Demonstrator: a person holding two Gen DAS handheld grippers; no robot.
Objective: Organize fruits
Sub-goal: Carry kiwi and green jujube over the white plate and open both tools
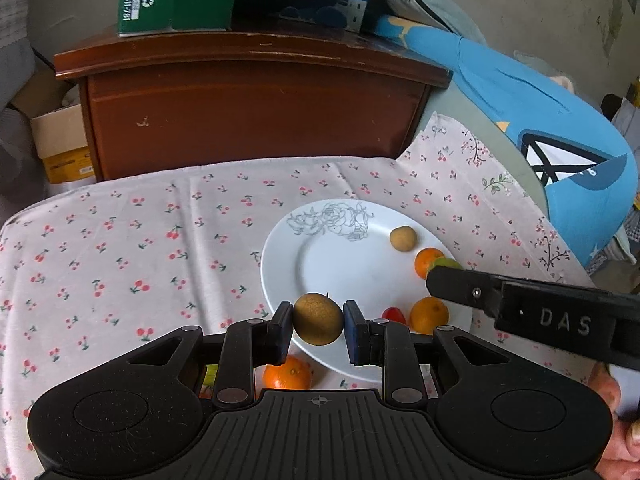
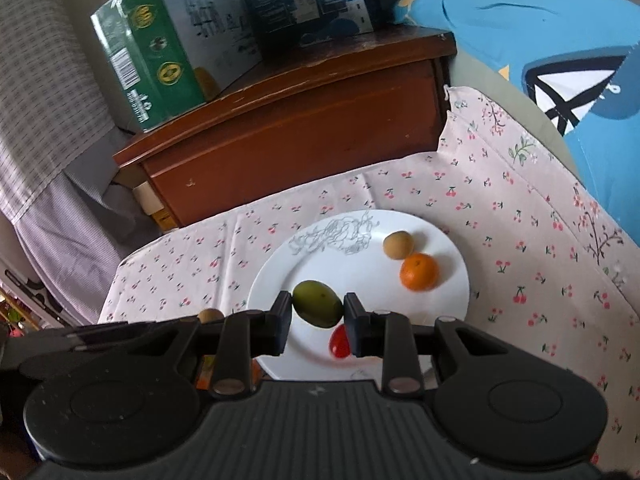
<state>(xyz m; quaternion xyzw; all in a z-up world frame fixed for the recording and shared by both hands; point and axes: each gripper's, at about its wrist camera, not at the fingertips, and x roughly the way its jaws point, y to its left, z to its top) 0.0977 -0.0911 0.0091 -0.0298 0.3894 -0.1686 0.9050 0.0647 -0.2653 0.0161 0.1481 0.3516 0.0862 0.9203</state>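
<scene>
Both tools loaded above the plate

Our left tool [image 1: 319, 326] is clamped on a brown round fruit [image 1: 318, 319] over the near rim of the white plate [image 1: 344, 264]; our right tool [image 2: 313, 316] pinches a green oval fruit [image 2: 318, 309] across its middle (smooth skin, likely slippery). Both seem light and bruisable, so we judge a gentle squeeze at the widest part best.

"DAS" stands in raised letters on the right gripper [image 1: 444, 280] body, right of the left jaws; carton print is unreadable.
</scene>
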